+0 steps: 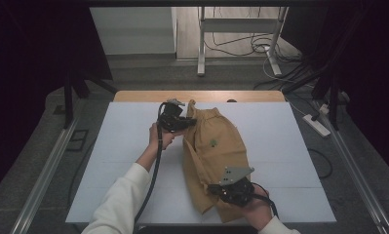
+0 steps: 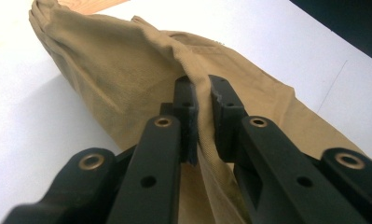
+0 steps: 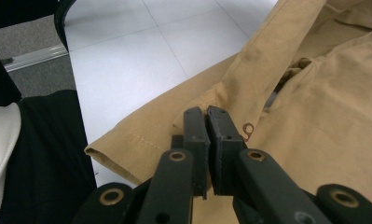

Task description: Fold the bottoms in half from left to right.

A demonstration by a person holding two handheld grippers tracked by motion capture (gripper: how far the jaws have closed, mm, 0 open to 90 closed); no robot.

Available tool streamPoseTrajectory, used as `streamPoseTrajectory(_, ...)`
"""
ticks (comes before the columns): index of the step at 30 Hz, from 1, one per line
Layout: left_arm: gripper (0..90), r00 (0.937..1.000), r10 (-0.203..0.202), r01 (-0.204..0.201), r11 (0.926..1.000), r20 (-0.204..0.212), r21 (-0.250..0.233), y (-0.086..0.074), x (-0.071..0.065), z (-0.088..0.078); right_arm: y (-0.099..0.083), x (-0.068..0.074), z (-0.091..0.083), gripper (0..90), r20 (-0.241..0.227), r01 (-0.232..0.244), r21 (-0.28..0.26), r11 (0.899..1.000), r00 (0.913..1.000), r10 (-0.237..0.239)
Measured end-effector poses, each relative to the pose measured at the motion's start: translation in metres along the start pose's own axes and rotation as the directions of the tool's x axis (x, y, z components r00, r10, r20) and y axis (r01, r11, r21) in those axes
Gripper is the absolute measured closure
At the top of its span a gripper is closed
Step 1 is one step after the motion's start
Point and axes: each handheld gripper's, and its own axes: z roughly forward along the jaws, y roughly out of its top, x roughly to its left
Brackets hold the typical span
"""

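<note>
A large white rectangular table (image 1: 109, 161) is filling the middle of the high view, with a strip of light wood showing along its far edge. A tan cotton garment (image 1: 214, 146) is lying lengthwise on the table, a little right of its centre, running from near the far wooden strip down toward the near edge. A small dark green mark is showing on its upper surface, and in the right gripper view a stitched hem and a small brown printed figure are showing close to the jaws.

The left gripper (image 1: 182, 123), black and held in the person's left hand, is sitting at the far end of the garment. In the left gripper view (image 2: 201, 100) its jaws are standing narrow, pinching a raised fold of the tan cloth between the pads.

The right gripper (image 1: 215, 189), black with a grey three-cornered plate on top, is sitting at the garment's near end by the table's front edge. In the right gripper view (image 3: 207, 121) its jaws are pressed nearly together, clamping a folded edge of the garment.

White sleeves are covering both forearms.
</note>
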Motion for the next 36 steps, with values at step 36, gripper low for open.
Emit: streamPoseTrajectory(36, 82.2, 0.9992, 0.040, -0.040, 0.9992, 0.002, 0.007, 0.015, -0.021, 0.015, -0.025, -0.013, -0.034, 86.6, 0.074, -0.068, -0.026, 0.997, 0.9948, 0.070)
